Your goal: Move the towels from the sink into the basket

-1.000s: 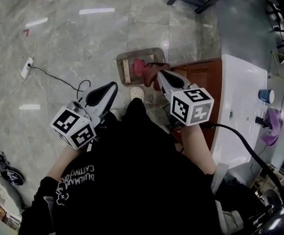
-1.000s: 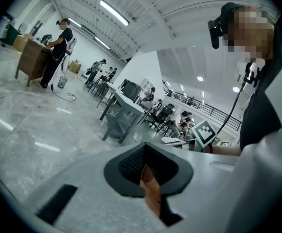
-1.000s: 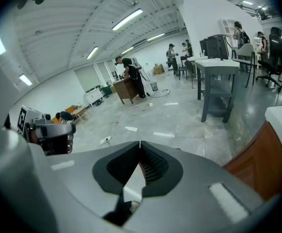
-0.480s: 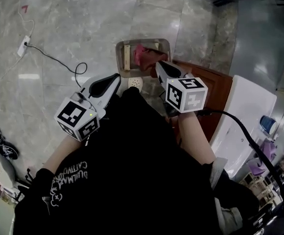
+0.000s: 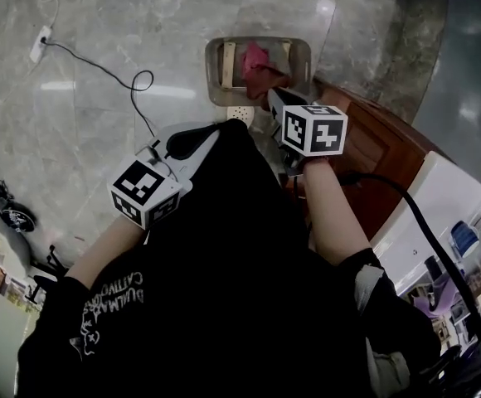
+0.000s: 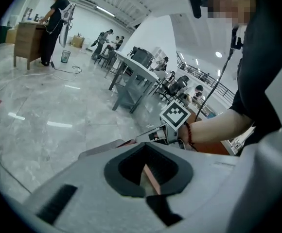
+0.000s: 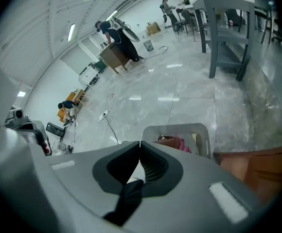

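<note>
Holding nothing in left tongs (image 6: 143, 145) or right tongs (image 7: 139, 142), both pinched shut, near pink and maroon towels (image 5: 255, 60) already heaped in basket (image 5: 216, 73) on floor (image 5: 99, 40) beside wooden cabinet (image 5: 373, 156); probably soft, light, floppy, so best pinched at a raised fold.

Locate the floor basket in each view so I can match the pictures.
Head view: the basket sits at top centre, on the floor.
Left gripper view: only a sliver of its grey rim shows above the jaws, left of centre.
Right gripper view: it is at centre, directly above the jaws.
Shared landmark: the wooden cabinet, to the basket's right in all three.
</note>
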Demonstrator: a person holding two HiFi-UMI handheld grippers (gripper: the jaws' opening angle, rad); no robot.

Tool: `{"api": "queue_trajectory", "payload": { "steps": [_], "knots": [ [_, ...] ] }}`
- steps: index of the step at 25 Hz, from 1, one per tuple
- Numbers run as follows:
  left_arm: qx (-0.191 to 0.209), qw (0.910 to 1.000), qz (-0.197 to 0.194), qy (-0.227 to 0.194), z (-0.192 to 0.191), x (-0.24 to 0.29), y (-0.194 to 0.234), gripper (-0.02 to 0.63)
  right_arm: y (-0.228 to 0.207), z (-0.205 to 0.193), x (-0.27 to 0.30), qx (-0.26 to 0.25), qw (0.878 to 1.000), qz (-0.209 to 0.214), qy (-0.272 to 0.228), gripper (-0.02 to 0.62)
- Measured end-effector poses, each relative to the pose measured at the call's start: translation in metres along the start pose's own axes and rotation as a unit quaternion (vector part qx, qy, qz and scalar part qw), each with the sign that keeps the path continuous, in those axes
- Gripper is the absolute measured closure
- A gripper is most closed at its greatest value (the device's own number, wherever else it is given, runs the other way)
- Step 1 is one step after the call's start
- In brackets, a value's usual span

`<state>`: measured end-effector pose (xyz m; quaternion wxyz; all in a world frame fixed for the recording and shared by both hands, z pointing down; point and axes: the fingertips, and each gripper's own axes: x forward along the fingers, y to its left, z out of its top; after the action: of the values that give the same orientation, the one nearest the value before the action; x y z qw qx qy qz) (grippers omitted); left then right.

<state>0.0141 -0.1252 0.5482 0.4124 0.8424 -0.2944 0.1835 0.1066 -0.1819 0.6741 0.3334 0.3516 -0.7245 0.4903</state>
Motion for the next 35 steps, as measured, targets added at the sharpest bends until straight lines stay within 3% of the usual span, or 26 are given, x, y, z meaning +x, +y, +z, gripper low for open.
{"api": "queue_trajectory", "payload": {
  "steps": [7,11,16,25,29,35],
  "knots": [
    [-0.038,0.9982,0.028,0.036,-0.029,0.029,0.039,0.603,-0.04,-0.035,0.043,0.049,0.998,-0.003,0.037,0.577],
    [-0.086,0.9935,0.057,0.048,-0.055,0.029,0.062,0.603,-0.058,-0.057,0.066,0.071,0.996,-0.004,0.049,0.578],
    [-0.112,0.9878,0.075,0.078,-0.083,0.029,0.077,0.603,-0.067,-0.08,0.092,0.077,0.994,-0.005,0.075,0.577],
    [-0.148,0.9818,0.089,0.079,-0.104,0.034,0.087,0.603,-0.055,-0.088,0.128,0.076,0.993,0.021,0.084,0.577],
    [-0.14,0.9828,0.085,0.085,-0.105,0.038,0.092,0.603,-0.039,-0.086,0.146,0.062,0.993,0.055,0.088,0.577],
    [-0.159,0.9795,0.093,0.081,-0.11,0.033,0.1,0.603,-0.017,-0.086,0.159,0.049,0.991,0.088,0.091,0.577]
  ]
}}
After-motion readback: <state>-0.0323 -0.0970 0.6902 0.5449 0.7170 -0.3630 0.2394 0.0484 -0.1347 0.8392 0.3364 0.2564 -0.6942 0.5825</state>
